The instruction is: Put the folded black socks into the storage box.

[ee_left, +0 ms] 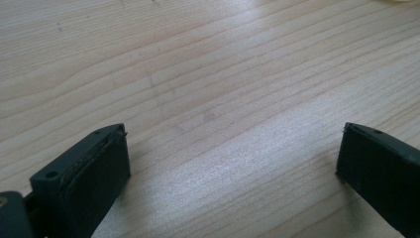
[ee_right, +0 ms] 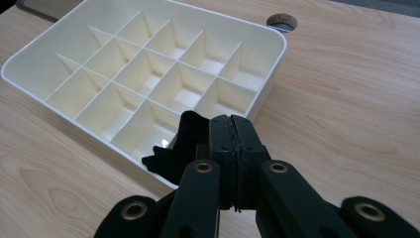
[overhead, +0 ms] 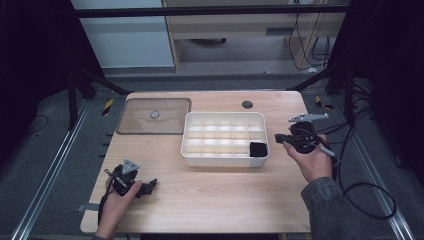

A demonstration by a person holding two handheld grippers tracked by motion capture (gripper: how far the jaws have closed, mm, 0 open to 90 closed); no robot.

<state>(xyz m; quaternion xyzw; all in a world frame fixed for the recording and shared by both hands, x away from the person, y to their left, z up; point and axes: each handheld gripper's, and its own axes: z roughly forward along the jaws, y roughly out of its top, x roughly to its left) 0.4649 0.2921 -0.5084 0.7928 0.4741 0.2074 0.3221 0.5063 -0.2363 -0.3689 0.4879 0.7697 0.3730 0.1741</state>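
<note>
We find the left claw [overhead: 150, 186] resting low on the desk [overhead: 215, 195], well left of the white divided tray [overhead: 225, 158], jaws wide, nothing between them. A black item [overhead: 258, 149] lies in the tray's near right corner compartment. The right claw [overhead: 280, 138] hovers just right of the tray, jaws pressed together and empty.

High overhead; gripper cameras close above table [overhead: 210, 195].

The table [overhead: 210, 195] is showing pale, matt wood grain. The divided tray [ee_right: 257, 94] is looking like smooth, slightly glossy cream plastic, the black item [overhead: 258, 149] inside like soft matt cloth.
</note>
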